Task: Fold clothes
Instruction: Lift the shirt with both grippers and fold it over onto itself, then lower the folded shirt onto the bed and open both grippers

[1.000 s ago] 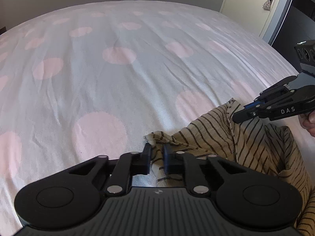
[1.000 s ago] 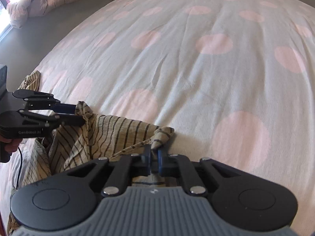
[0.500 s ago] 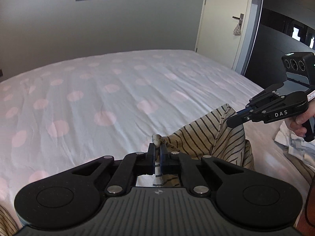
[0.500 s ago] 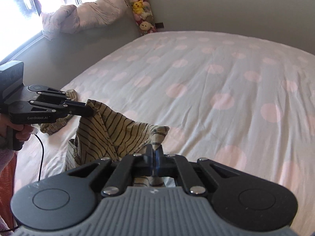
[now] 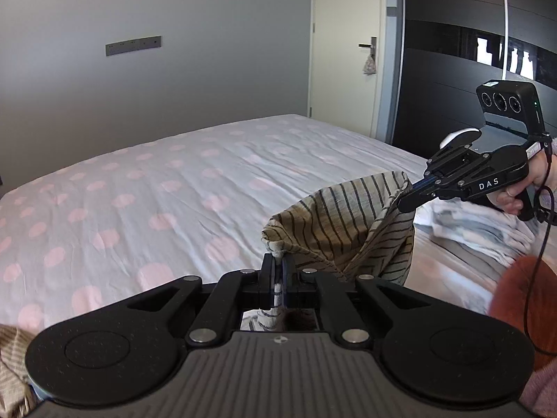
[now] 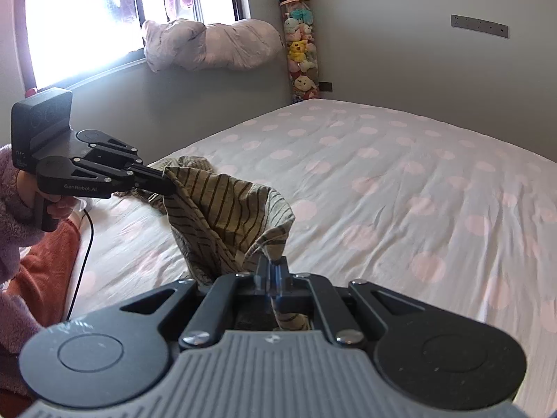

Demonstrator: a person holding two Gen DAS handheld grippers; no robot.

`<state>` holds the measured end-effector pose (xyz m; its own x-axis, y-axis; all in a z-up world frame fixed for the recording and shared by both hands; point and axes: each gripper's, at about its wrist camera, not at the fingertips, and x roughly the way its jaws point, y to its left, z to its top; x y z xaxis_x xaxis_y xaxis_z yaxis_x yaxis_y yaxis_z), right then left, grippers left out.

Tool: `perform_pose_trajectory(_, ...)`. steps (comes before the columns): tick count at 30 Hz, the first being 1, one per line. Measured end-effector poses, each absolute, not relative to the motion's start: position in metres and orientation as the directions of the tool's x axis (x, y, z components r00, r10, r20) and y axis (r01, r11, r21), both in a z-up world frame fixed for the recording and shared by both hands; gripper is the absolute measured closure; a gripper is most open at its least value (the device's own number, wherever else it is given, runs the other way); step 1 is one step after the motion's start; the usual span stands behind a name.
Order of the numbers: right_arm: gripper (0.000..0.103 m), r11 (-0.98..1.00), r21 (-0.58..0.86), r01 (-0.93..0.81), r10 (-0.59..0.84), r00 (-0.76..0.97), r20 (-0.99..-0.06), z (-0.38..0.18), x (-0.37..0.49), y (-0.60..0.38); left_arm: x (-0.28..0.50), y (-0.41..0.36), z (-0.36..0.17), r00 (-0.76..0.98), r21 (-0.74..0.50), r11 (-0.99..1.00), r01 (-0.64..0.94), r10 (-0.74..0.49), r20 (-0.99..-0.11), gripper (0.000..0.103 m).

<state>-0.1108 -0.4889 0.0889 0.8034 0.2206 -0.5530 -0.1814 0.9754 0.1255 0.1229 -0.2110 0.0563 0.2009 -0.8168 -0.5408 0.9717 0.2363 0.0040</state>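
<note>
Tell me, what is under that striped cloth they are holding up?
Under the striped cloth lies the dotted bed sheet. A folded pile of clothes shows beside it. The cloth's hanging part hides the sheet directly below.

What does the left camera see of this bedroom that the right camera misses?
Only the left wrist view shows the door, the dark wardrobe and a pile of folded laundry. Only the right wrist view shows the window, a rolled duvet and a tube of plush toys. Both show the striped garment pinched by both tongs above the polka-dot bed.
</note>
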Motion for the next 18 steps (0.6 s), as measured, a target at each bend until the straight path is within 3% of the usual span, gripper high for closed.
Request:
perform_pose_trajectory(8, 0.1, 0.965, 0.056, -0.257, 0.235, 0.746, -0.623, 0.032, -0.182, -0.437, 0.055, -0.167, -0.004, 0.141, 0.024, 0.163, 0.986, -0.76, -0.634, 0.101)
perform_pose_trajectory(18, 0.098, 0.949, -0.032, -0.315, 0.182, 0.624, -0.76, -0.042, -0.198, -0.405, 0.042, -0.154, -0.074, 0.093, -0.041, 0.181, 0.983, -0.671, -0.736, 0.101)
